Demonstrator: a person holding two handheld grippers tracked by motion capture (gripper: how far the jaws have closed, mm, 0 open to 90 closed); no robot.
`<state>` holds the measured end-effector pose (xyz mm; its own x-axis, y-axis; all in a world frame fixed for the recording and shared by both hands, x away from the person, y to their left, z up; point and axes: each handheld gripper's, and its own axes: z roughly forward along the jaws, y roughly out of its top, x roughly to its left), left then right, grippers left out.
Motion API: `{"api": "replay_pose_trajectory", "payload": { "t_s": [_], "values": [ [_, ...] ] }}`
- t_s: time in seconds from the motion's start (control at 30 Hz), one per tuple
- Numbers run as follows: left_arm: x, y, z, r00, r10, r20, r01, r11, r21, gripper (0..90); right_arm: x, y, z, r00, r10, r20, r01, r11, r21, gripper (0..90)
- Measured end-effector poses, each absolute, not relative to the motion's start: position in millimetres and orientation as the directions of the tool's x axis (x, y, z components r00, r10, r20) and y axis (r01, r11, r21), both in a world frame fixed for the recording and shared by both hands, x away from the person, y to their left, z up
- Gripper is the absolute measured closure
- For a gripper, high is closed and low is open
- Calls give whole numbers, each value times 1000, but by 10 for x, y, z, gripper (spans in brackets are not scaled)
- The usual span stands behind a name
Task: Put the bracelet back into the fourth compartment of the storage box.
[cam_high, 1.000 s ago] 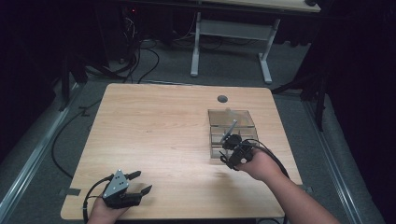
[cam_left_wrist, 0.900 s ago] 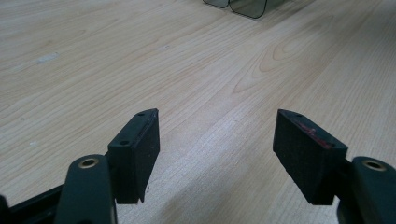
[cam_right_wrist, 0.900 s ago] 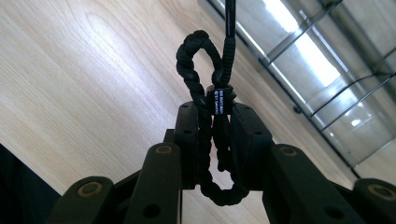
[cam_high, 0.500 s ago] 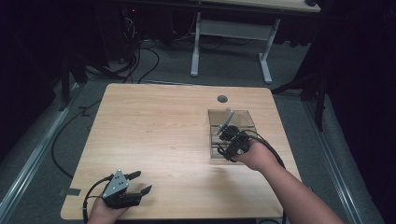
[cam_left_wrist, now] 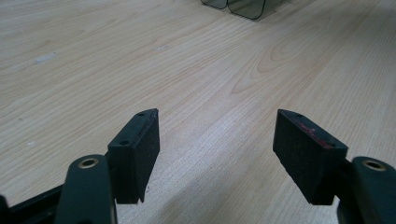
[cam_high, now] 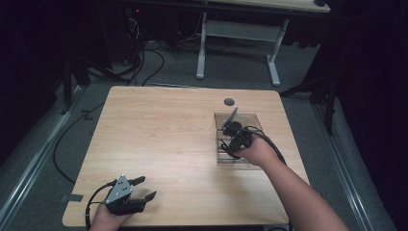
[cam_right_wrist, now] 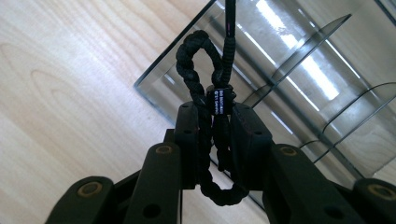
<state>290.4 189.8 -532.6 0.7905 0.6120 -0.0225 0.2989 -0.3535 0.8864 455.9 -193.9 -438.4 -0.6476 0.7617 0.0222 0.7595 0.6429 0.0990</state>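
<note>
- The right gripper [cam_right_wrist: 212, 140] has its jaws closed on a coiled bundle of black braided cable [cam_right_wrist: 210, 79], pinched just below the small band that ties the loops together.
- It holds that bundle over the clear plastic organiser [cam_high: 250, 120], which sits near the desk's right edge, a little past the middle towards the far side.
- In the right gripper view, curved dividers [cam_right_wrist: 303, 51] split the organiser into narrow slots, and the loop hangs above its near corner.
- The left gripper [cam_high: 139, 196] rests at the desk's near left corner, jaws spread wide with nothing between them, well apart from the organiser.
- My worry: the loop could snag on a divider or the rim on the way down and tip or drag the light organiser, since nothing steadies it.
- The braided loops could also spring apart once let go and spill over the wall instead of settling in one slot.
</note>
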Motion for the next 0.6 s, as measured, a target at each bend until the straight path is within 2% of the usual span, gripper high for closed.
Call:
{"api": "replay_pose_trajectory", "payload": {
  "t_s": [0.6],
  "values": [
    [2906,1900,-5326,793,609,-26,299,-352,887,321,4728,-1835,-4584,-639,769,17,769,638,23,737]
  ]
}}
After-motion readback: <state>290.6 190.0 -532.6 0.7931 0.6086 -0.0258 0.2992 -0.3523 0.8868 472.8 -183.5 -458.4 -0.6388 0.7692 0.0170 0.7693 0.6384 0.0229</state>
